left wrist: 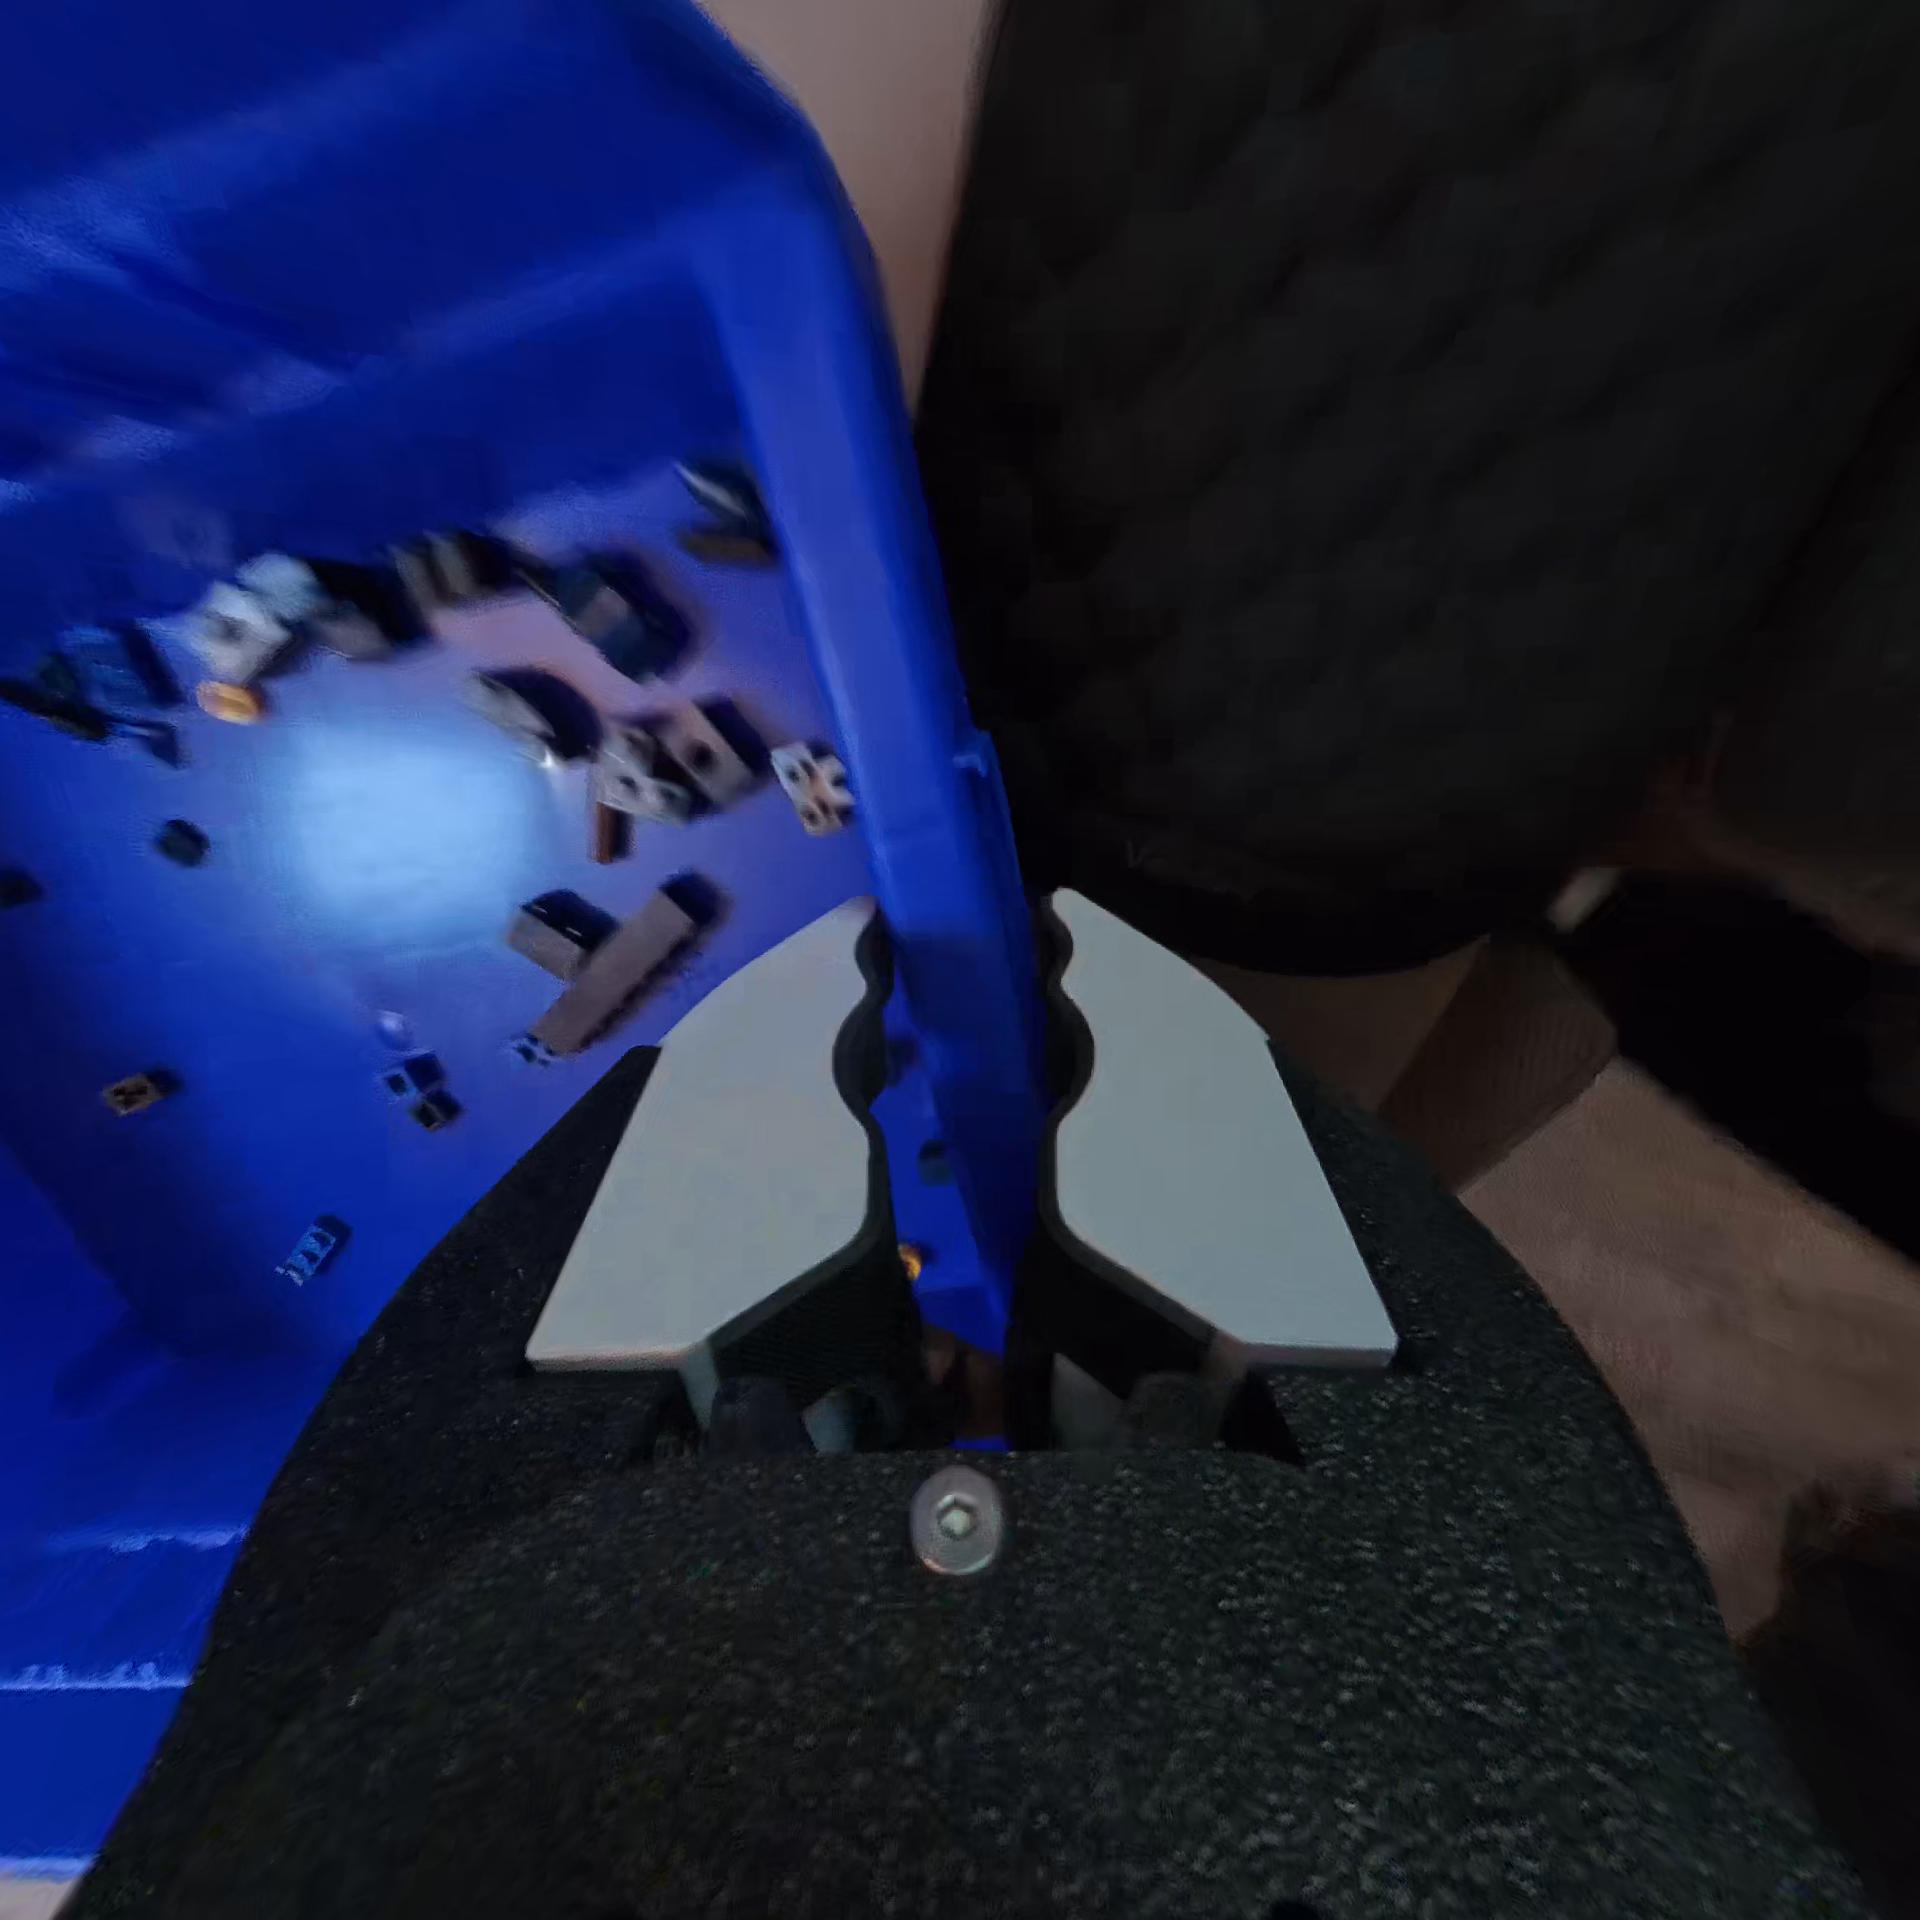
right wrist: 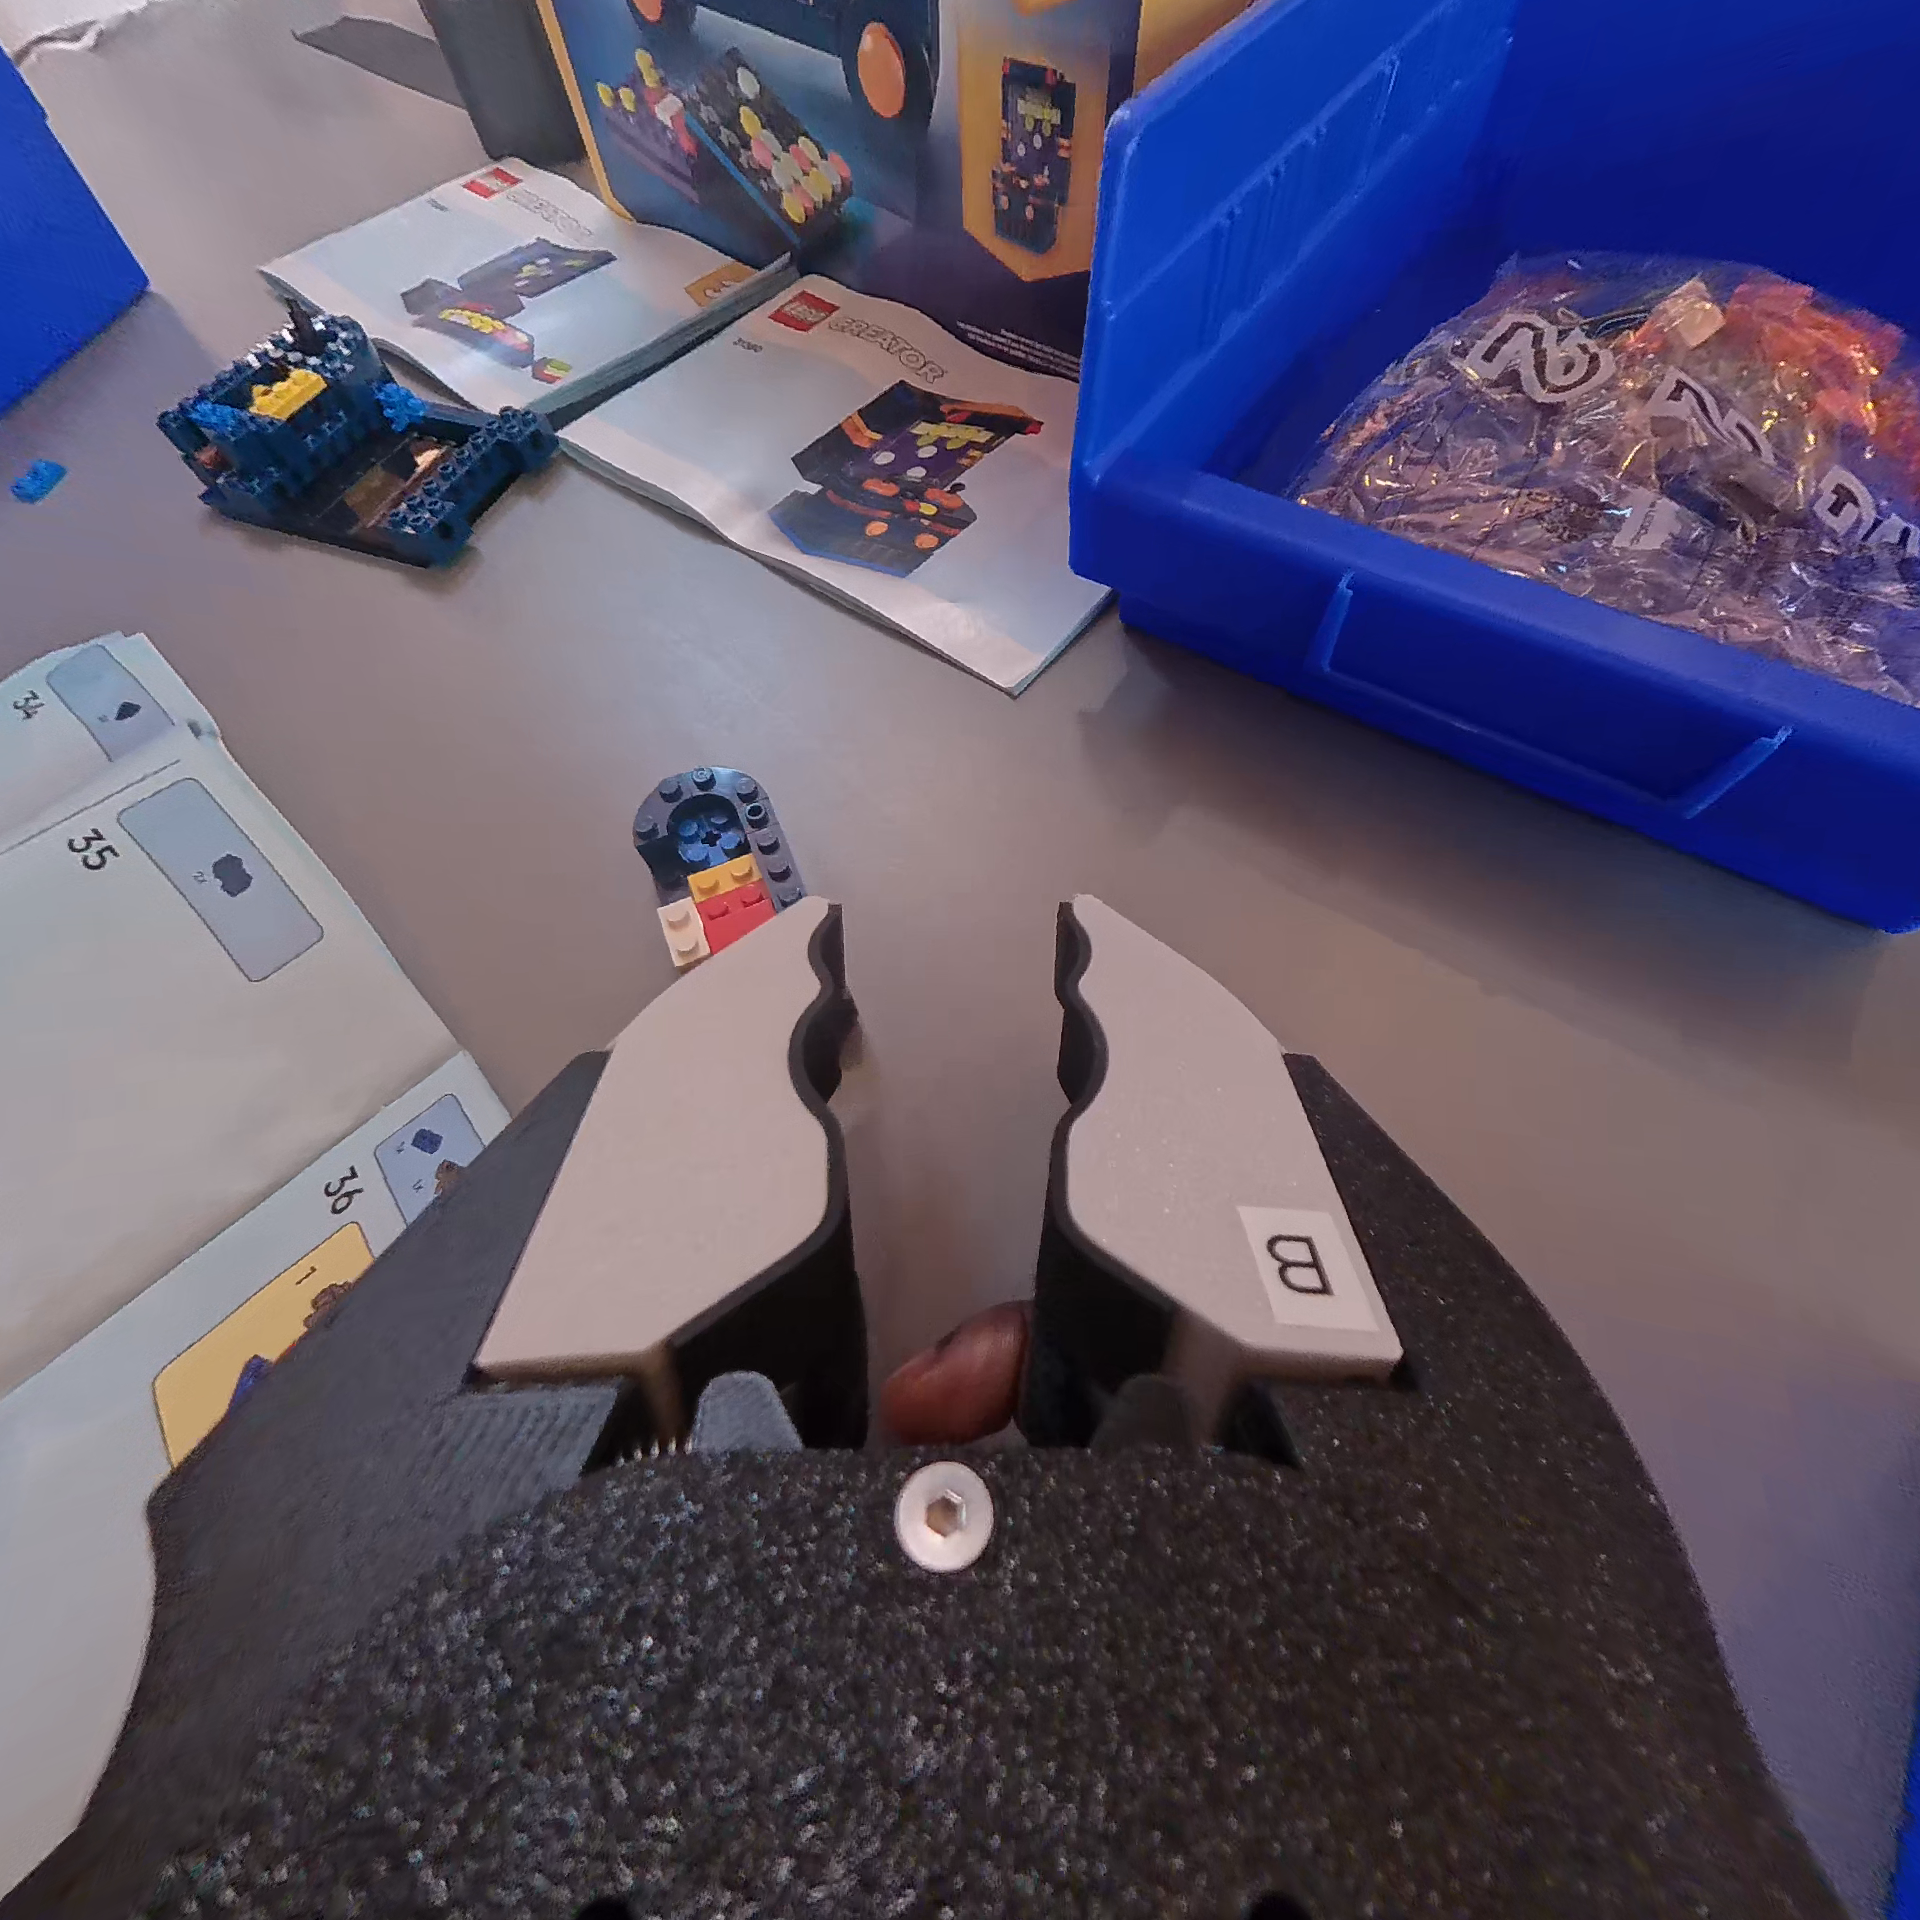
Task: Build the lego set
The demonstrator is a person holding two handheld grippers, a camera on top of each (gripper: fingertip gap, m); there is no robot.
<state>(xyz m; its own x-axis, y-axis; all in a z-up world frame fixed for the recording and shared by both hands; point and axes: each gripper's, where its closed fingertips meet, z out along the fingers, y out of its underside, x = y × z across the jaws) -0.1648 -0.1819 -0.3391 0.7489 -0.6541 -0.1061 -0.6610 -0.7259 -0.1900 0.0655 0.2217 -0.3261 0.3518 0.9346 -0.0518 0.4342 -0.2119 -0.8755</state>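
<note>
in the left wrist view, the left gripper was clamped narrow on the wall of a blue bin, with a pad pressed on either side of the wall. the bin filled the left half of the frame, tilted, and its floor held many small loose bricks, blurred, grey, black and a few tan ones, spread from the middle left down towards the fingers. to the right of the wall, a person's dark clothing took up the upper right, and a forearm crossed the lower right.

in the right wrist view, the right gripper stood fairly wide with bare grey table between its pads, holding nothing. just beside its left fingertip lay a small brick assembly, dark with yellow, red and white pieces. at the left edge lay an open instruction booklet. in the upper left sat a larger dark blue brick build, with two closed booklets behind and to its right and a toy box standing at the top. a second blue bin in the upper right held clear plastic bags of pieces.
</note>
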